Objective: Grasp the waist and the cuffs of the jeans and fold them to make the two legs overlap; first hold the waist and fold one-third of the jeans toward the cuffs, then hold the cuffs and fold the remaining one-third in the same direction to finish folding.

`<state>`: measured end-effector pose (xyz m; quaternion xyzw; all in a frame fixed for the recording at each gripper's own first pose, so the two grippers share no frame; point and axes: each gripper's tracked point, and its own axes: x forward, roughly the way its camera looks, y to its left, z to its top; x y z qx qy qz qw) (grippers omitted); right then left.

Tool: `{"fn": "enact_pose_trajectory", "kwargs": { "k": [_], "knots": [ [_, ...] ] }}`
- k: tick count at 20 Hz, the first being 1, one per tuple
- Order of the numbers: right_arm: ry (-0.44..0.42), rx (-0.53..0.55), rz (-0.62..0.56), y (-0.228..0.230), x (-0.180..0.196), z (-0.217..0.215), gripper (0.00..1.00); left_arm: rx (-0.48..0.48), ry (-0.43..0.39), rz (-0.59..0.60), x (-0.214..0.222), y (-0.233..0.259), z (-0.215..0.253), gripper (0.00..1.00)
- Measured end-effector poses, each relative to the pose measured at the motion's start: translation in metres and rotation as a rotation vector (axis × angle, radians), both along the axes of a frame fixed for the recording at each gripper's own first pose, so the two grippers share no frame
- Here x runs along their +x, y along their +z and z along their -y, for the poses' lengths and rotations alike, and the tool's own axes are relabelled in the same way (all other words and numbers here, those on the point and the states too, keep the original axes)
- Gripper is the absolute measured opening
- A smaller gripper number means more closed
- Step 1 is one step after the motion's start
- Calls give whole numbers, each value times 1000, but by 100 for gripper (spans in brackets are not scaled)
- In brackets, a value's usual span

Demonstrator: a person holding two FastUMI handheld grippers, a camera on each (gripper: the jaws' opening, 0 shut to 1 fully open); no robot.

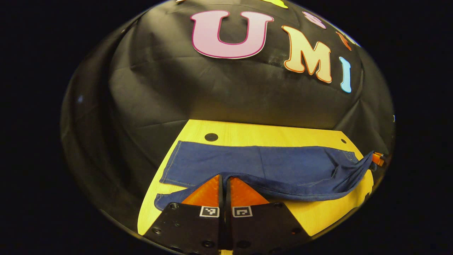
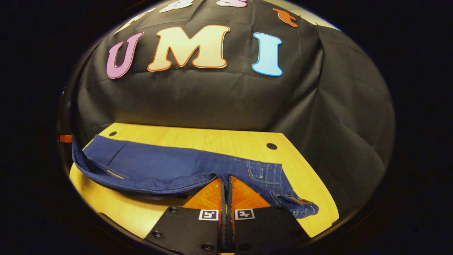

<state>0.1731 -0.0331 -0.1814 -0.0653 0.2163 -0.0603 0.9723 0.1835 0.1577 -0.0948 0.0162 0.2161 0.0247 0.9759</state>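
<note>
2 grippers, both pinched on denim. Left gripper view: left gripper [image 1: 224, 182] at bottom centre, jaws clenched on the near edge of the jeans [image 1: 262, 166], close to the cuff end [image 1: 173, 166], which sits at centre left of the frame. Jeans lie across the yellow table [image 1: 269, 136] with their long axis running left to right; the far leg is flat, the near edge is lifted and sags between the 2 holds. At the right edge of this frame the other gripper [image 1: 378, 158] pulls the waist end up.

Right gripper view: right gripper [image 2: 226, 184] at bottom centre, jaws clamped on the near edge by the waist, pockets [image 2: 269, 173] just right of the fingers. Cloth stretches off to the left.

Judgement: this is the leg-overlap step; both held edges need to travel away from the cameras, across the long axis, onto the far leg. Each gripper serves its own end.
</note>
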Motion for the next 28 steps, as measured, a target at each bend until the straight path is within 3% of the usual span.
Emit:
{"fn": "enact_pose_trajectory", "kwargs": {
  "k": [3,8,14,17,21,25,28],
  "knots": [
    [-20,59,36,1,33,6,2,8,19,9,34,-1,-5,0],
    [-5,62,49,-14,95,9,2,29,37,10,94,-3,-8,0],
    [-23,96,-55,-79,174,11,2,100,55,-83,164,-56,-7,0],
    [-11,87,-117,-115,189,13,2,170,88,-103,182,-75,-14,0],
    [-18,153,-160,-142,195,19,4,286,85,-117,180,-78,-4,0],
    [14,170,-169,-139,193,13,17,331,74,-149,181,-79,12,6],
    [37,192,-163,-131,188,9,88,338,84,-120,184,-79,22,100]
  ]
}}
